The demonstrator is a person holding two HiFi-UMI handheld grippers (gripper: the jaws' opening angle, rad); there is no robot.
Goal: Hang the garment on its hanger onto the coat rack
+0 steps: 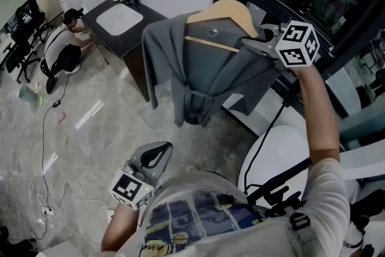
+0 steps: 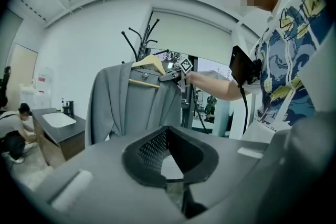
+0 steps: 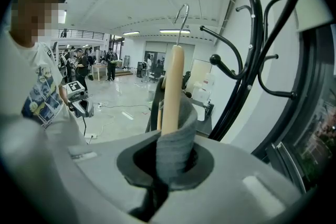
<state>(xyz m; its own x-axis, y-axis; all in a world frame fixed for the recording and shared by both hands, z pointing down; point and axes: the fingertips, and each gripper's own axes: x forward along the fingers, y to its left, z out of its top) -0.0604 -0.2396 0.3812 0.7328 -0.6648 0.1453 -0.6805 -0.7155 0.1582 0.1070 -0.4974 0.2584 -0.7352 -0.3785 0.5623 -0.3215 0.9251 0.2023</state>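
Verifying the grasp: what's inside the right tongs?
Grey garment fabric wrapped over the wooden hanger arm, clamped by the right tongs. The hanger's tip inside the fold is covered, so unseen.

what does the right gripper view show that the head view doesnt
Only the right gripper view: the right gripper with its jaws shut on the end of the hanger, which is wrapped in the garment, and people standing far off in the hall. Only the head view: a crouching person beside a sink, and the garment's whole front. Both: hanger, its hook, garment, rack and left gripper.
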